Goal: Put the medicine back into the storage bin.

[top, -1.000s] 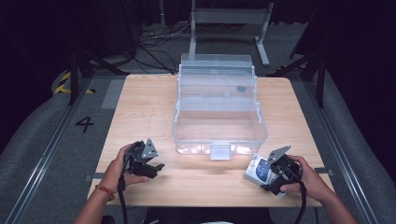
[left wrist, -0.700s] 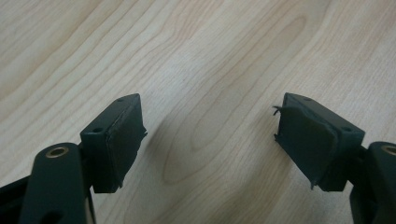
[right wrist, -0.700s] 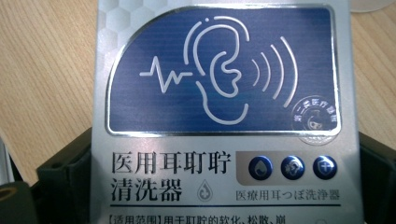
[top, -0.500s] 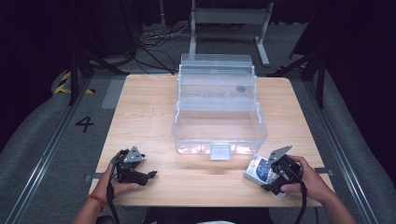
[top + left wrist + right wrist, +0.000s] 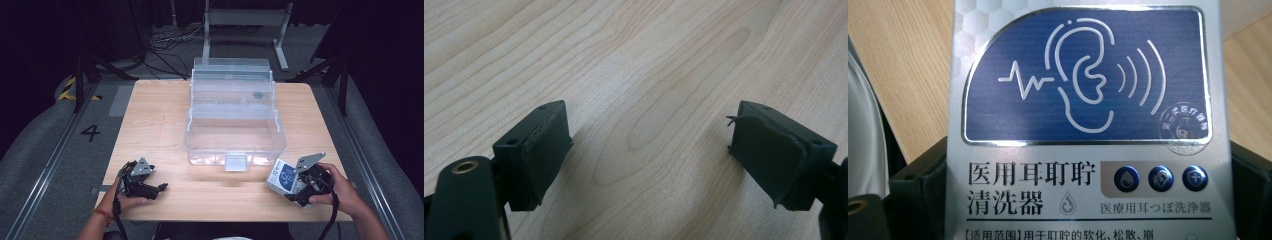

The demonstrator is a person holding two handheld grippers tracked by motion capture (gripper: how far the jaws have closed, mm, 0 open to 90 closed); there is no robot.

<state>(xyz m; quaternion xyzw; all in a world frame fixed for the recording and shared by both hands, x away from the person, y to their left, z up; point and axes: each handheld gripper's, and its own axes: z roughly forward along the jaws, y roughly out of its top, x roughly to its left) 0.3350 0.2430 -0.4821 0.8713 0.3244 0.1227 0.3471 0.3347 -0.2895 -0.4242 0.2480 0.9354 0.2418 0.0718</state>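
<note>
- The left gripper (image 5: 150, 185) is resting low on the near left corner of the pale wooden surface (image 5: 160, 120), its jaws pointing right. They have just been opening and are standing wide apart, with nothing but bare wood grain between them in the left gripper view.
- The clear plastic storage box with its hinged lid thrown back (image 5: 235, 135) is sitting in the middle of the surface, its front latch facing the person. It is lying forward of both grippers, and its open main compartment looks empty.
- The small silver-and-blue cardboard box printed with an ear symbol (image 5: 282, 176) is sitting clamped in the jaws of the right gripper (image 5: 295, 186), just beside the clear box's near right corner. In the right gripper view the black jaws are pressing on its two sides, with its printed face (image 5: 1083, 120) turned to the camera.
- The right hand (image 5: 340, 187) is the nearer one by far: the open compartment is lying forward and to the left of the held carton, so I judge the coming move to be a lift over the front wall.
</note>
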